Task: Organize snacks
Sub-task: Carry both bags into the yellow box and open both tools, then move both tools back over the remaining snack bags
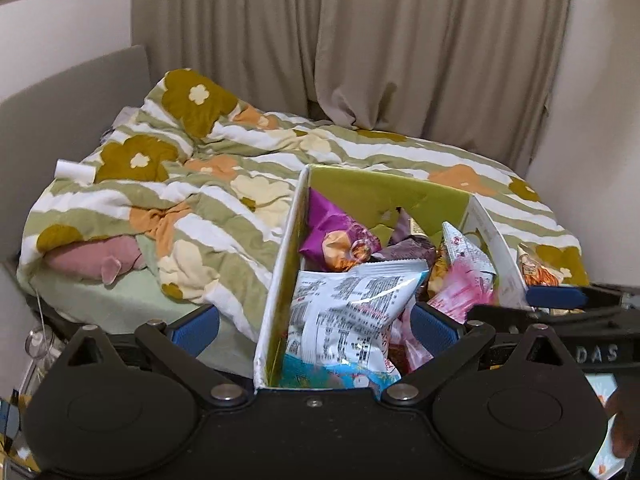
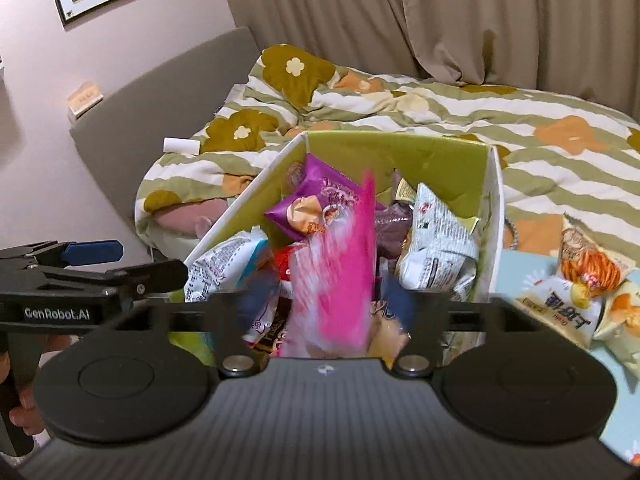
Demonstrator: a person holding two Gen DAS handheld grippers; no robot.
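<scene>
Bed (image 1: 240,184) | box (image 2: 440,160) | pink packet (image 2: 344,264) blurred | both claws wide, empty

I see a lime-green box interior (image 1: 360,188), purple snack pack (image 2: 316,200), blurred pink-and-white packet (image 2: 340,264), white packet with black print (image 1: 352,308), green-white striped quilt with mustard flowers (image 1: 208,168), beige curtains (image 1: 360,40) upper frame

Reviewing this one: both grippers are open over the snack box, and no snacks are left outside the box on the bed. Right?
Not quite. Several snack packets lie outside the box, to its right, as the right wrist view shows. Both the left gripper and right gripper are open.
</scene>
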